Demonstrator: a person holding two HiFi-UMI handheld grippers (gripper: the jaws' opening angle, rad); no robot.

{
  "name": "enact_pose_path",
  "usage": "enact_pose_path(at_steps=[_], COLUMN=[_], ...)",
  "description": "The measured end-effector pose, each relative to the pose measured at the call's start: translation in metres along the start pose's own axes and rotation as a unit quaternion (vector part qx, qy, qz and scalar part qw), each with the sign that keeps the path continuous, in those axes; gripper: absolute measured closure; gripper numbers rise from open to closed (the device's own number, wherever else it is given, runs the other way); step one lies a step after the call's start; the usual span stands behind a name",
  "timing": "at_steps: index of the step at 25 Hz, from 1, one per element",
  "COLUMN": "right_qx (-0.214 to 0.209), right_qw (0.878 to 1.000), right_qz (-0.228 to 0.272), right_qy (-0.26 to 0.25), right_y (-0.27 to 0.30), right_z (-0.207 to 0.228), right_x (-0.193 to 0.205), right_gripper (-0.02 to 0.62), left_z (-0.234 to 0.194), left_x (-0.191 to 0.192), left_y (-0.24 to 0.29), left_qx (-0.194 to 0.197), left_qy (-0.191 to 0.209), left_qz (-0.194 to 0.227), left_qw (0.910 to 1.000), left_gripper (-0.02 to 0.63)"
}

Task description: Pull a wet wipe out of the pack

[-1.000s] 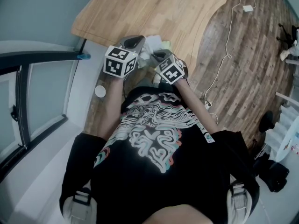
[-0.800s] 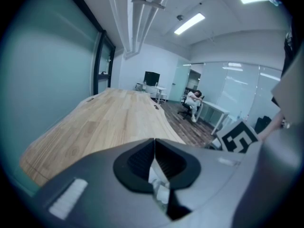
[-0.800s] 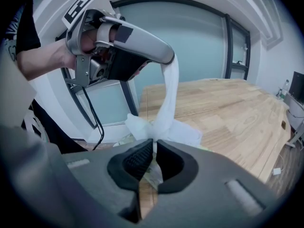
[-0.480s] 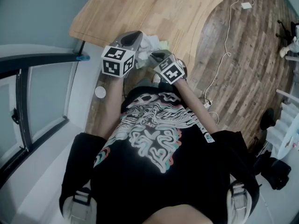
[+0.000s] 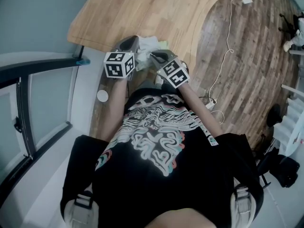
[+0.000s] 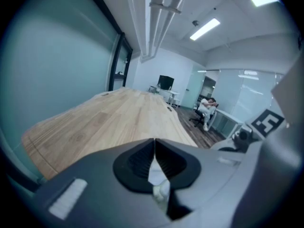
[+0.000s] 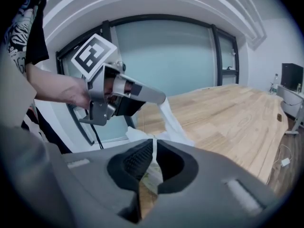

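A white wet wipe stretches between the two grippers above the near edge of the wooden table. My left gripper is shut on the wipe; in the left gripper view a white fold shows pinched between its closed jaws. My right gripper is shut on the greenish wipe pack, whose printed wrapper sits between its closed jaws. In the right gripper view the left gripper hangs just above, with the wipe trailing down from its tip to the pack.
The table's curved edge runs to the right of the grippers, with wood floor beyond. A white cable and adapter lie on the floor. A black-framed glass partition stands at the left. A small white round object lies below the table.
The left gripper has dipped slightly and the right has lifted a little, both rolling somewhat. Both grips are unchanged and the wipe still spans between them.
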State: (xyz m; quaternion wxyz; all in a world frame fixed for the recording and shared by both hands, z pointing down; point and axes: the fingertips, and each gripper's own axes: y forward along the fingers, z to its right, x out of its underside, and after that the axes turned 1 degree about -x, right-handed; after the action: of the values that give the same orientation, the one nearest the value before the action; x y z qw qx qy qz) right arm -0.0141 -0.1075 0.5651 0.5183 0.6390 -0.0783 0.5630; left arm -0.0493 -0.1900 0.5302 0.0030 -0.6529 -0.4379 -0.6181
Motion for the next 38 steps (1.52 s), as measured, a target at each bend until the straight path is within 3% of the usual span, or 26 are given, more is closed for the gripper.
enact_pose_path(at_steps=[5, 7, 8, 14, 18, 19, 22, 26, 29, 34, 38], right_qx=[0.055, 0.075, 0.083, 0.142, 0.172, 0.181, 0.209, 0.238, 0.246, 0.277, 0.295], right_qw=[0.997, 0.995, 0.993, 0.979, 0.973, 0.971, 0.964, 0.954, 0.947, 0.935, 0.928], right_qz=[0.043, 0.062, 0.077, 0.144, 0.149, 0.15, 0.159, 0.179, 0.203, 0.223, 0.227], right_qy=[0.018, 0.019, 0.019, 0.033, 0.038, 0.038, 0.04, 0.038, 0.027, 0.011, 0.02], right_y=[-0.015, -0.019, -0.023, -0.051, -0.062, -0.065, -0.078, -0.1, -0.114, -0.136, -0.15], right_z=[0.025, 0.031, 0.033, 0.041, 0.037, 0.034, 0.026, 0.015, -0.002, -0.032, -0.053], right_x=[-0.011, -0.016, -0.021, -0.042, -0.044, -0.044, -0.047, -0.056, -0.067, -0.078, -0.078], right_gripper=[0.572, 0.572, 0.572, 0.572, 0.572, 0.572, 0.572, 0.572, 0.572, 0.572, 0.574], left_z=[0.009, 0.013, 0.015, 0.016, 0.011, 0.01, 0.011, 0.019, 0.02, 0.021, 0.024], left_x=[0.012, 0.014, 0.015, 0.003, 0.0, 0.001, -0.002, -0.018, -0.034, -0.048, -0.039], left_y=[0.009, 0.011, 0.011, -0.004, -0.011, -0.014, -0.027, -0.052, -0.081, -0.127, -0.157], left_qx=[0.013, 0.026, 0.031, 0.048, 0.056, 0.055, 0.055, 0.054, 0.044, 0.039, 0.046], left_qy=[0.038, 0.039, 0.037, 0.023, 0.03, 0.036, 0.058, 0.086, 0.112, 0.152, 0.143], left_qz=[-0.026, -0.032, -0.032, 0.021, 0.013, 0.011, 0.022, 0.067, 0.107, 0.143, 0.158], left_qw=[0.9989, 0.9984, 0.9983, 0.9983, 0.9979, 0.9978, 0.9966, 0.9926, 0.9869, 0.9772, 0.976], left_gripper=[0.592, 0.48, 0.454, 0.454, 0.35, 0.35, 0.365, 0.468, 0.615, 0.615, 0.615])
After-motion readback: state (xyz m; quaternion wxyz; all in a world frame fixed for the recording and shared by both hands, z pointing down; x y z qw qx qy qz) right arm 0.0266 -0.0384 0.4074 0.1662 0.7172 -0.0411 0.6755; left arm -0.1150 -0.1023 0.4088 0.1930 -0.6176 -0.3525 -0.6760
